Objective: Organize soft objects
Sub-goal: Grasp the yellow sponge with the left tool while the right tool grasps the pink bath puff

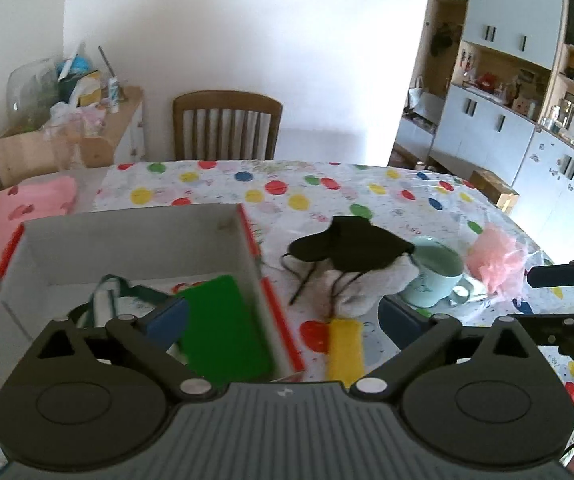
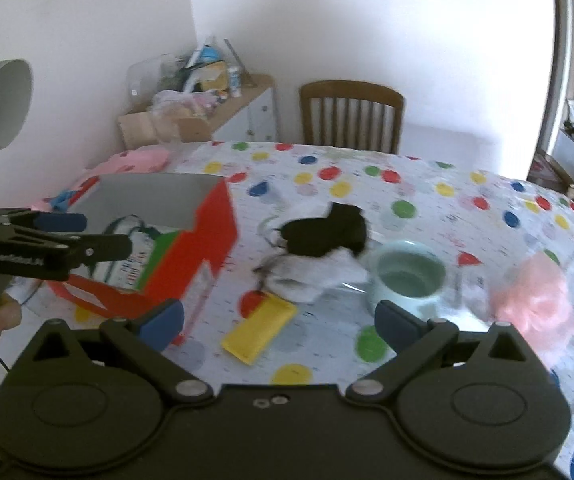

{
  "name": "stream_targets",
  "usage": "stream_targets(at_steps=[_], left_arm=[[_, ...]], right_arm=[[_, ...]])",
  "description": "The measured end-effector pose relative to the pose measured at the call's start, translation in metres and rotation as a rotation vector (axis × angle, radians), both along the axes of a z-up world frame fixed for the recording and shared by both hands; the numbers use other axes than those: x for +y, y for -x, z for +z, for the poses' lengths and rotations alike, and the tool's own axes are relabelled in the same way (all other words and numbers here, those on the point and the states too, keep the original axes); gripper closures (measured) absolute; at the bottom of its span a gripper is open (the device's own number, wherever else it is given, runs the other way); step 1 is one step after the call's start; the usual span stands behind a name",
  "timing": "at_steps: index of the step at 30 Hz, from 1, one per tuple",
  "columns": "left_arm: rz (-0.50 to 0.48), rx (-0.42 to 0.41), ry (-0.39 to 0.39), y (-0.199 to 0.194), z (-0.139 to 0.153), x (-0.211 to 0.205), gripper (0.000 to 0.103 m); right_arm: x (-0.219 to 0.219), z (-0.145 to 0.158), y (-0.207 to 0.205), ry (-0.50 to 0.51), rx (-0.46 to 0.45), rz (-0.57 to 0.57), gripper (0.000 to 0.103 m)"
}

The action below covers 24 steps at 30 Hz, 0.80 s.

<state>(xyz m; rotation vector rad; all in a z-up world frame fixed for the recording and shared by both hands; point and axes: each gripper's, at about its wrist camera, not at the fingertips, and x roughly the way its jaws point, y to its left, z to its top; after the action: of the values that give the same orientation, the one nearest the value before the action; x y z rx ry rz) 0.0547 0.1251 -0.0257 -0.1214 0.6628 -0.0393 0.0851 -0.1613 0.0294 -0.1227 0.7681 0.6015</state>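
A red cardboard box point(image 1: 253, 236) with a white inside stands on the dotted tablecloth; a green pad point(image 1: 223, 324) and a green-strapped pouch point(image 1: 115, 296) lie in it. A black cloth point(image 1: 347, 246) lies on a grey cloth point(image 1: 367, 288), with a yellow pad point(image 1: 345, 346) in front. A pink mesh puff point(image 1: 495, 260) lies right of a mint mug point(image 1: 435, 276). My left gripper point(image 1: 283, 320) is open and empty over the box's right wall. My right gripper point(image 2: 279, 320) is open and empty above the yellow pad point(image 2: 261, 330), near the box point(image 2: 207, 240) and black cloth point(image 2: 327, 230).
A pink heart-print cloth point(image 1: 19, 208) lies at the table's far left. A wooden chair point(image 1: 227, 128) stands behind the table. A cluttered side cabinet point(image 1: 87, 128) is at the back left. White cupboards and shelves point(image 1: 507, 120) fill the right.
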Motion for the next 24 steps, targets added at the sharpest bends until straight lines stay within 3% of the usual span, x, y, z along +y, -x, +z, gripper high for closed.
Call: stream_targets(at_steps=[13, 24], left_arm=[[0.012, 0.033, -0.016, -0.026, -0.029, -0.073, 0.000], [-0.032, 0.057, -0.099, -0.050, -0.055, -0.124, 0.000]], right_arm=[[-0.087, -0.024, -0.032, 0.028, 0.031, -0.139, 0.002], [-0.145, -0.046, -0.083, 0.094, 0.023, -0.285, 0.004]])
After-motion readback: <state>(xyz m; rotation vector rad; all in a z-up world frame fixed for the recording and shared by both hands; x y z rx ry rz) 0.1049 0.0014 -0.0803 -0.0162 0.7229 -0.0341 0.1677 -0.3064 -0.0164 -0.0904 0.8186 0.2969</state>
